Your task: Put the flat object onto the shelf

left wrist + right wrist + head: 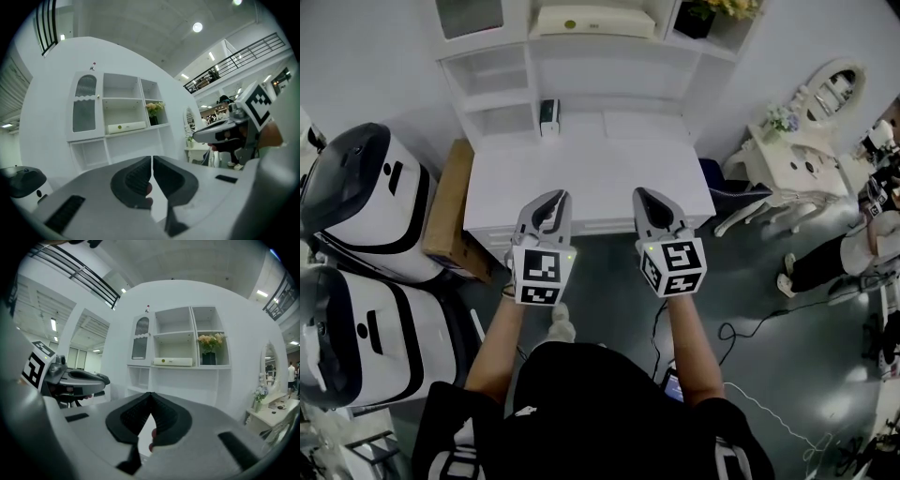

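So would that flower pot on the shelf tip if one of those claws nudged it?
Possibly: the pot looks small and its flowers spread wider, so it seems top-heavy. It stands upright on the shelf, so it should slide or topple, not roll. Probably light.

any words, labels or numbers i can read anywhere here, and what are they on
No words or numbers are readable in any view.
Left gripper and right gripper: the cubes carry square marker patterns, no letters.
Long white box on the shelf: round yellowish mark, too small to read.

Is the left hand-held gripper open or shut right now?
Shut. In the left gripper view, the left hand-held gripper has its jaws closed together at the tips.
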`<state>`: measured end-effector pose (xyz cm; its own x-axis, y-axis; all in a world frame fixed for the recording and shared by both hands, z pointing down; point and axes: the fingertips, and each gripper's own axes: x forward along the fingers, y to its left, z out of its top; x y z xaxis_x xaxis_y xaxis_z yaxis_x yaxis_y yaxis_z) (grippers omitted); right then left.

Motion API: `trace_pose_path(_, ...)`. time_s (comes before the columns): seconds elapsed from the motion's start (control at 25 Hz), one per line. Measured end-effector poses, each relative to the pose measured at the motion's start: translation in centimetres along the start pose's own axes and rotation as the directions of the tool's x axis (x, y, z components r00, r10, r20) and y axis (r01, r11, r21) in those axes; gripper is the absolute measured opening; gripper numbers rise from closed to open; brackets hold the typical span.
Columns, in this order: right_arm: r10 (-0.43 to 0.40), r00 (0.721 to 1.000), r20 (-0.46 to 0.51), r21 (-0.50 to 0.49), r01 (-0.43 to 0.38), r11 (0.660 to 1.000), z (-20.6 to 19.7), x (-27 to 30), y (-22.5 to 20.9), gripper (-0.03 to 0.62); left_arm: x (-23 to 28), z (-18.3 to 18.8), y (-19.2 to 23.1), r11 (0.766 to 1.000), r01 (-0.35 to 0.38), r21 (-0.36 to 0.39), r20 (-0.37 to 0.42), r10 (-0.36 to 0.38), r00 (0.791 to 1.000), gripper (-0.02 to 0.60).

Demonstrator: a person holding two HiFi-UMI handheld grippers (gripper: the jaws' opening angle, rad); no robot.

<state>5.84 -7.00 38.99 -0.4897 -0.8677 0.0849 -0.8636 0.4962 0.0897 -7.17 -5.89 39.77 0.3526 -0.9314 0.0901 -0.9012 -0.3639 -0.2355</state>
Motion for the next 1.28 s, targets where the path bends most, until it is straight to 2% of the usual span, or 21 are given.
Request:
trace_pose_path(0.56,0.021,1.0,0.011,-0.011,-0.02,1.0,-0.3,-4.2,1.6,0.0,-4.2,0.5,-2.4,0.999,-0.041,0.036,0.011,0.041,0.999,0.015)
trace_pose_path(1.28,0.024,1.0,0.01,-0.035,-0.024,0.999,-0.6,-4.9,2.1,0.0,-4.9,1.0,-2.6,0.997,-0.062,0.034,0.044,0.061,0.997,0.015)
